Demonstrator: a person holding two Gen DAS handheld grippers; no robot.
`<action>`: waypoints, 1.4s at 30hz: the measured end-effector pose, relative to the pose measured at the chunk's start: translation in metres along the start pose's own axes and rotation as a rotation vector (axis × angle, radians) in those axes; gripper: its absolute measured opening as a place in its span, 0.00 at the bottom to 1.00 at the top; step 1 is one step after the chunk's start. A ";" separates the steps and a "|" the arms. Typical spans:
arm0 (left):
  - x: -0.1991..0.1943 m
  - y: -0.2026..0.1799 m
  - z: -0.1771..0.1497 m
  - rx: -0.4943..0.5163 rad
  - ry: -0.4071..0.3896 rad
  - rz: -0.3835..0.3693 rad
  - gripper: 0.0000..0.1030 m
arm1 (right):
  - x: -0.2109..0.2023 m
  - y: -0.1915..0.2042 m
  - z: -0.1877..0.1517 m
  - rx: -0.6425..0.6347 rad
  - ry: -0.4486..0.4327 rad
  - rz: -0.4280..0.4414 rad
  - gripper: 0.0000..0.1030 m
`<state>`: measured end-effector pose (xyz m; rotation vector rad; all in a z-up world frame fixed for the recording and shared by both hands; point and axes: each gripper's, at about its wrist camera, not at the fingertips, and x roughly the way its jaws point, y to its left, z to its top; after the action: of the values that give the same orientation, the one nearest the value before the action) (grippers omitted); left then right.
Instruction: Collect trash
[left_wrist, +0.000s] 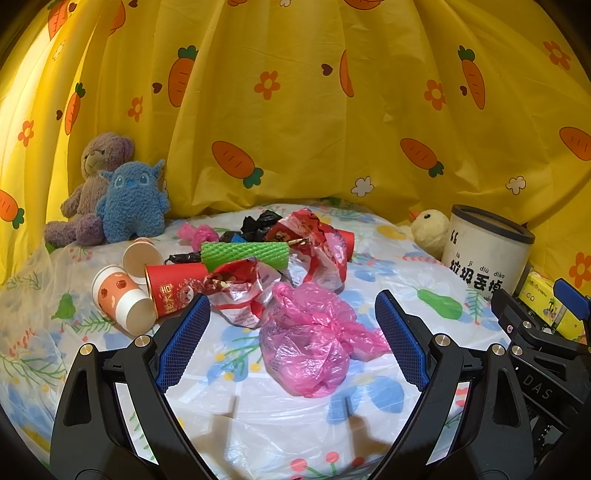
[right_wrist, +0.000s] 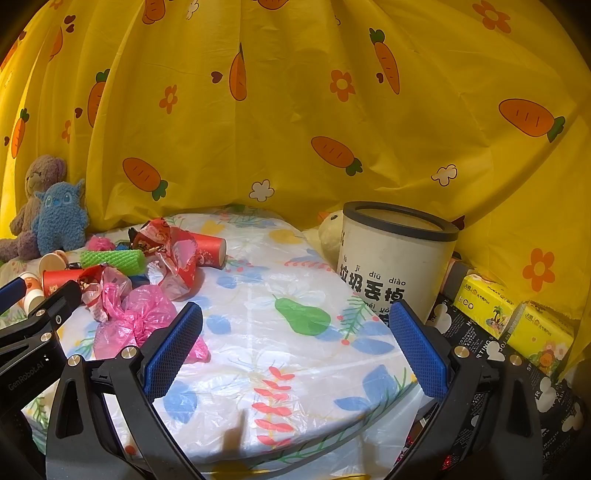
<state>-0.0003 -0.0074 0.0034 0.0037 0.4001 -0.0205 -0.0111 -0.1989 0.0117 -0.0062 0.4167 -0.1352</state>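
The left gripper (left_wrist: 291, 332), jaws wide and empty, hovers with the crumpled pink bag (left_wrist: 310, 339) lying straight ahead between its fingers; the right gripper (right_wrist: 291, 347), likewise spread and holding nothing, faces bare tablecloth (right_wrist: 295, 369), the bin (right_wrist: 395, 258) just to its right.

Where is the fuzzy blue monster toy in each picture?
Left wrist view: the blue monster toy sits at the far left, against the purple teddy bear.
Right wrist view: the same toy sits at the far left edge, smaller.
Shared landmark: the white trash bin stands on the right in both.
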 end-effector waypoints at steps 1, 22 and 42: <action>0.000 0.000 0.000 0.000 0.000 0.001 0.87 | 0.000 0.000 0.000 0.000 0.001 0.000 0.95; 0.000 0.000 0.000 0.001 -0.002 0.000 0.87 | 0.000 -0.001 0.000 0.002 0.001 0.001 0.95; 0.000 -0.003 0.001 -0.002 0.000 -0.002 0.87 | -0.001 0.000 -0.001 0.004 0.000 0.001 0.95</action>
<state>-0.0004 -0.0100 0.0041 0.0018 0.3997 -0.0224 -0.0118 -0.1987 0.0113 -0.0025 0.4164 -0.1353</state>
